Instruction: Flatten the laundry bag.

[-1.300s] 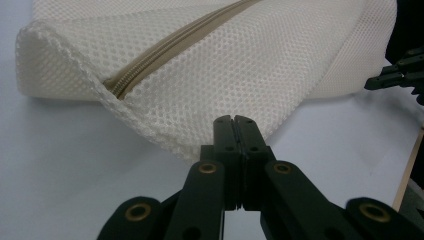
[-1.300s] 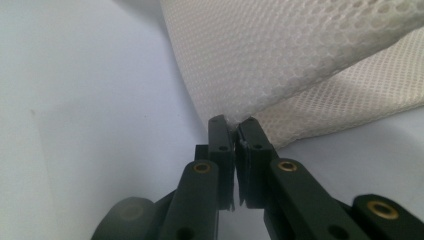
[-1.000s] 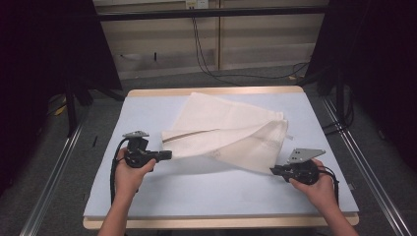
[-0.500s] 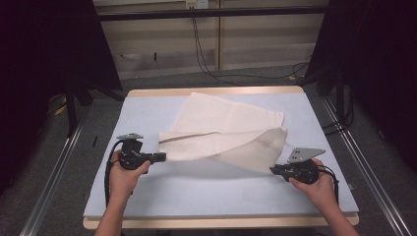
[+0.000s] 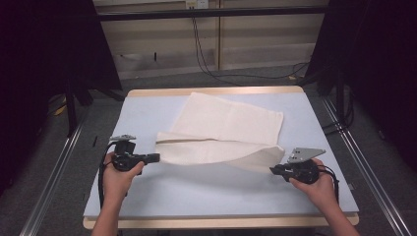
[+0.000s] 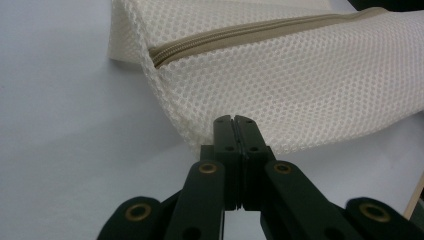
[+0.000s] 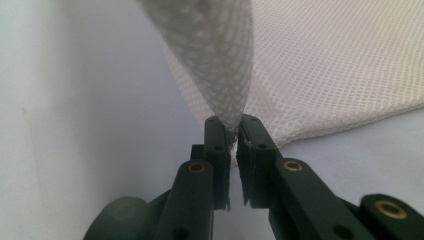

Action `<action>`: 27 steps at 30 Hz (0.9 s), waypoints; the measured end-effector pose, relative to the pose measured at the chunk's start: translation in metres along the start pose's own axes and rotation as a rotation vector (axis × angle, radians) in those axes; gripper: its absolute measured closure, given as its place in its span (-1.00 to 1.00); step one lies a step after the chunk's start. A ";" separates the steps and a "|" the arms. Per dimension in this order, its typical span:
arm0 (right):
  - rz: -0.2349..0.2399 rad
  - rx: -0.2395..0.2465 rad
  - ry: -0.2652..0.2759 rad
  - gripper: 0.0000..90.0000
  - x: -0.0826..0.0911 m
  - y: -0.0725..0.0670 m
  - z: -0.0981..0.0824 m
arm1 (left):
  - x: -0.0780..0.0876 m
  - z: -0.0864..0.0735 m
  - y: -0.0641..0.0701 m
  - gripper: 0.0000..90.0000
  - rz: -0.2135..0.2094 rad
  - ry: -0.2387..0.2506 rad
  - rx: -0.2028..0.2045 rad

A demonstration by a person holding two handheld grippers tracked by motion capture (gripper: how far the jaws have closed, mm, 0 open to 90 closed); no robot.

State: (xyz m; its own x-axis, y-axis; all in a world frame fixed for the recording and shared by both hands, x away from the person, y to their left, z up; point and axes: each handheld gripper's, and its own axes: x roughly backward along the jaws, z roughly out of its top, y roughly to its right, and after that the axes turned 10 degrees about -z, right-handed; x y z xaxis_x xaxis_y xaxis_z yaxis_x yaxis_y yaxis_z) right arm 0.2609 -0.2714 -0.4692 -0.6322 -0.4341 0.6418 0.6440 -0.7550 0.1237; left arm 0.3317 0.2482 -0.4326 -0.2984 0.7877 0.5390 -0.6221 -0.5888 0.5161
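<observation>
Left gripper (image 5: 156, 158): jaws pressed together, pinching the near left corner of the mesh bag (image 5: 231, 129); in the left gripper view the closed tips (image 6: 235, 121) meet at the fabric's lower edge.

Right gripper (image 5: 272, 169): clamped on the bag's near right corner; in the right gripper view a twisted tongue of mesh (image 7: 220, 65) rises from between the tips (image 7: 231, 131). A narrow slit shows between the jaws lower down, which have just been easing apart, the cloth between them.

Mesh bag: cream, honeycomb weave, lying across the middle of the table (image 5: 206, 196), its near edge stretched between the two grippers and slightly lifted, its far part flat on the top. Beige zipper (image 6: 260, 34) runs along it, closed as far as seen. Contents: cannot tell; the bag lies flat.

Table: pale blue top, wooden rim.
</observation>
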 end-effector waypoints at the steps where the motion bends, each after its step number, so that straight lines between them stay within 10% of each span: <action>1: 0.000 0.000 0.000 0.84 0.000 0.000 0.000 | 0.000 0.000 0.000 0.99 0.000 0.000 0.000; 27: -0.034 0.006 -0.060 0.53 0.009 0.009 -0.012 | 0.014 -0.003 -0.007 0.99 0.024 0.028 0.022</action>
State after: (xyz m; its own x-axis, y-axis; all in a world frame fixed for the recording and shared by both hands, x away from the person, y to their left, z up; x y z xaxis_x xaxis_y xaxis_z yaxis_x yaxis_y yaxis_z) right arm 0.2557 -0.2876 -0.4717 -0.6267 -0.3778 0.6816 0.6255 -0.7655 0.1508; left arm 0.3297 0.2641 -0.4308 -0.3331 0.7780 0.5327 -0.5986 -0.6110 0.5181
